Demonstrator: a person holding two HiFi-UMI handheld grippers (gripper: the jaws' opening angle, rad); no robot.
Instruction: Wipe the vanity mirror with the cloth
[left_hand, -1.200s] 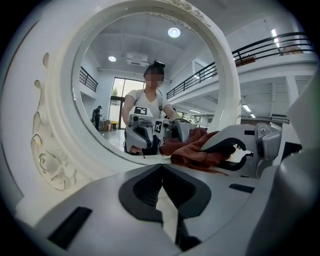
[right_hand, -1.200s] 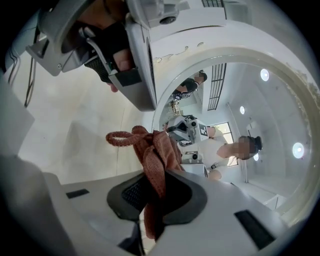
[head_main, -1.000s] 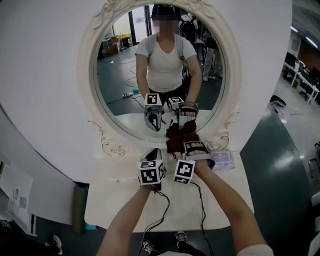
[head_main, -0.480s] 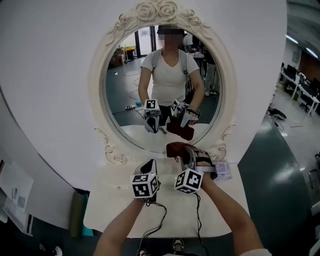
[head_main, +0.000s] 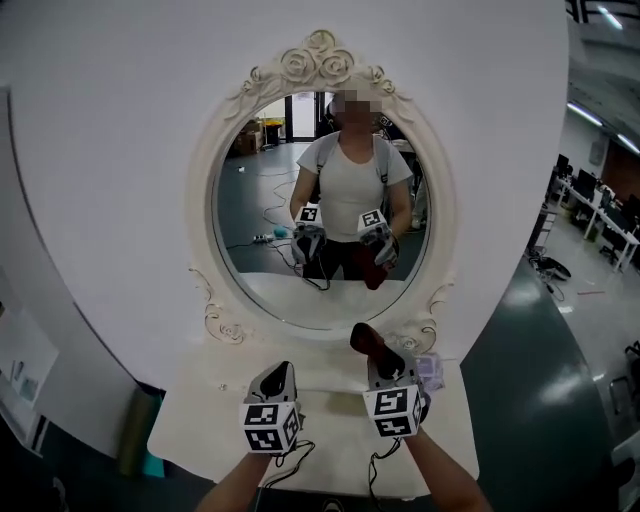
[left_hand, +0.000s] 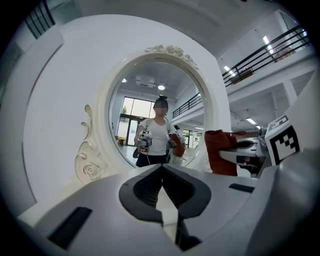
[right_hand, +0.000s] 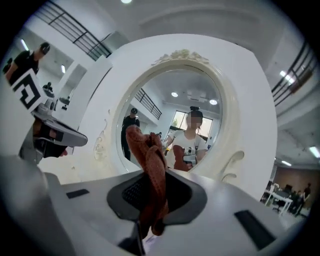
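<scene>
The oval vanity mirror (head_main: 300, 190) stands upright in an ornate cream frame (head_main: 318, 62) at the back of a white vanity table (head_main: 200, 415), against a white wall. Both grippers are held low in front of it, above the table top, and are side by side but apart.

The right gripper (head_main: 376, 356) has its jaws clamped on a rust-red cloth (head_main: 364, 338). In the right gripper view the cloth (right_hand: 149, 160) is pinched between the dark pads of that gripper (right_hand: 150, 192). It stands up from them in a crumpled fold and leans toward the mirror (right_hand: 200, 95). From the head view the cloth sits in front of the lower right part of the frame, below the glass and not on it. Whether it touches the frame cannot be told.

The left gripper (head_main: 273, 380) points at the lower left of the mirror. In the left gripper view its jaws (left_hand: 161, 169) are pressed together with nothing between them, and the cloth (left_hand: 219, 151) shows off to its right.

The glass reflects a person in a white T-shirt (head_main: 350, 190) holding the two grippers and the cloth. A pale lilac packet (head_main: 432, 367) lies on the table just right of the right gripper.
</scene>
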